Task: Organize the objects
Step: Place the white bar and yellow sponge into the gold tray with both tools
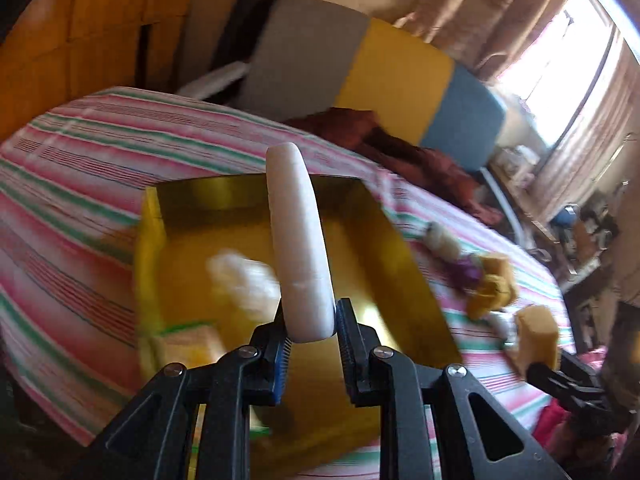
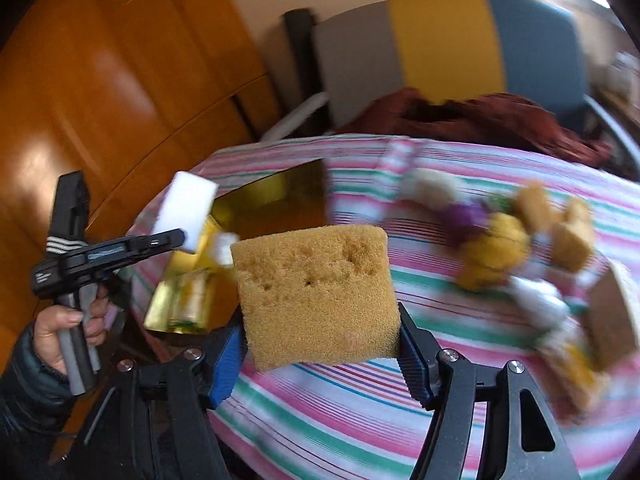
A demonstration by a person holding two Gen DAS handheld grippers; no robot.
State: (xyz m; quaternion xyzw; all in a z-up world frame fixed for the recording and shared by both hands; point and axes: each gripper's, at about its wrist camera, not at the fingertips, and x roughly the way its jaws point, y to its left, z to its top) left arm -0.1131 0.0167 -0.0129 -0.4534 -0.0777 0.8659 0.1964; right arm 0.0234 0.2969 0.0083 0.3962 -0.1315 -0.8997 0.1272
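My left gripper (image 1: 312,320) is shut on a white sponge (image 1: 300,236), seen edge-on and sticking out above an open gold box (image 1: 372,216). A white fluffy scrubber (image 1: 240,280) and a yellow-green sponge (image 1: 188,340) lie in the box. My right gripper (image 2: 320,332) is shut on a tan sponge (image 2: 316,288) over the striped tablecloth (image 2: 340,400). In the right wrist view, the left gripper (image 2: 182,236) holds the white sponge (image 2: 186,206) over the gold box (image 2: 276,196). A blurred pile of sponges and scrubbers (image 2: 492,248) lies to the right.
A maroon cloth (image 2: 480,116) lies at the table's far edge. Behind it stands a chair (image 2: 440,40) with a grey, yellow and blue back. A wooden cabinet (image 2: 100,80) is on the left. A person's hand (image 2: 60,328) grips the left tool's handle.
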